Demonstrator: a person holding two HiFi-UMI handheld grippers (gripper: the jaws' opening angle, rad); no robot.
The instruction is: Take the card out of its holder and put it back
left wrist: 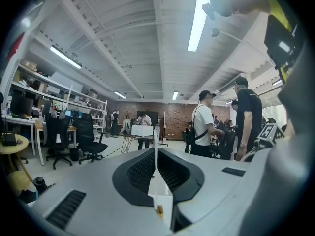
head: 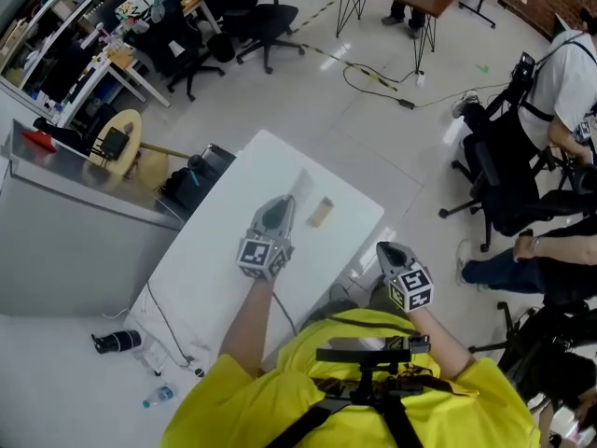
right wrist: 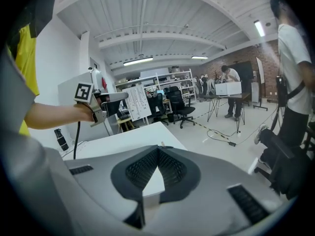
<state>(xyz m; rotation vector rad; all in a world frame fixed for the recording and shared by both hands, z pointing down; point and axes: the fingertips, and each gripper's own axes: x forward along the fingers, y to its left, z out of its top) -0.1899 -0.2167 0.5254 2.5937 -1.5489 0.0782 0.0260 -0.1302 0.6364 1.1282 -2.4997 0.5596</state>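
1. yellow shirt [head: 280, 399] and a black chest harness [head: 373, 362] fill the bottom of the head view, with both arms reaching out from them toward the white desk [head: 215, 278].
2. left forearm [head: 247, 329] is bare and stretched well forward over the middle of the desk, and from the right gripper view it runs about level above the desk top.
3. left gripper [head: 283, 203] points away from the body and close to level, its marker cube [head: 264, 255] at the near end.
4. left gripper view: the jaws are clamped on a thin white card [left wrist: 160, 195], seen edge-on and standing upright between the black pads [left wrist: 142, 168].
5. holder [head: 321, 212], a small tan block, lies on the desk just beyond and to the right of the left gripper's tip, apart from it; the card is in the gripper, not in the holder.
6. right forearm [head: 448, 339] is bent and kept near the body; the right gripper [head: 384, 248] sits at the desk's near right edge, tilted downward.
7. right gripper view: its jaws [right wrist: 158, 150] meet at the tips with nothing between them, and the white desk shows below.
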